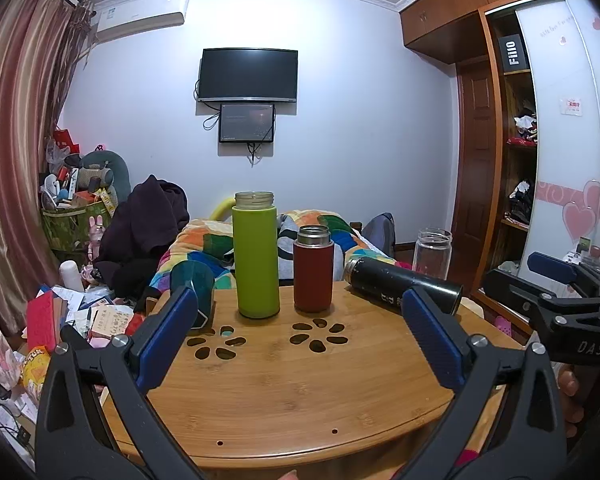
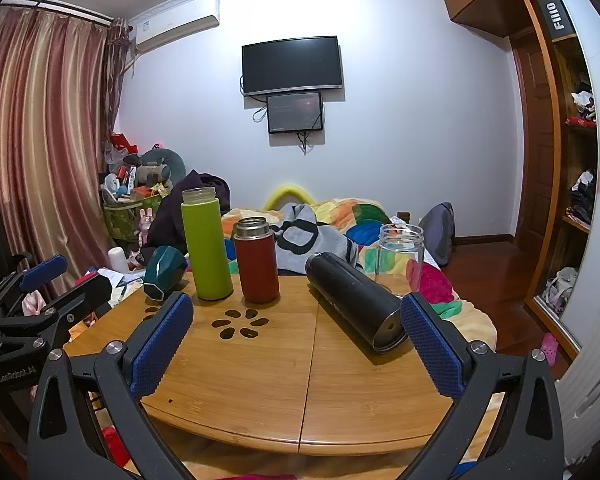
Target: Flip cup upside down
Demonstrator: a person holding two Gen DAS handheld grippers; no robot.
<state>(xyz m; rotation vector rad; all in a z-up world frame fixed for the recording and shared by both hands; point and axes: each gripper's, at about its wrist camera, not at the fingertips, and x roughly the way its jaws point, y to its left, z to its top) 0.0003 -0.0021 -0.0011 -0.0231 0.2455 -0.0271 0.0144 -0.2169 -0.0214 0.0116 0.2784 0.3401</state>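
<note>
Black flask (image 2: 356,304) lying on table (image 2: 260,380); right gripper (image 2: 296,336) open.

The left gripper (image 1: 300,320) and the right gripper (image 2: 296,324) both hover level, side by side, jaws spread wide, holding nothing.

**Two wrist cameras, both looking across the table to the far wall**

The left wrist camera sits low at the near edge of the wooden table (image 1: 300,392) and faces the far wall with the TV (image 1: 249,75). The right wrist camera looks the same way from a place more to the right, also low and near. Both views share the table top, the green bottle (image 1: 257,258), the red bottle (image 2: 257,266), the lying black bottle (image 2: 354,298) and the bed behind. Each view catches the other gripper at its edge.
</note>
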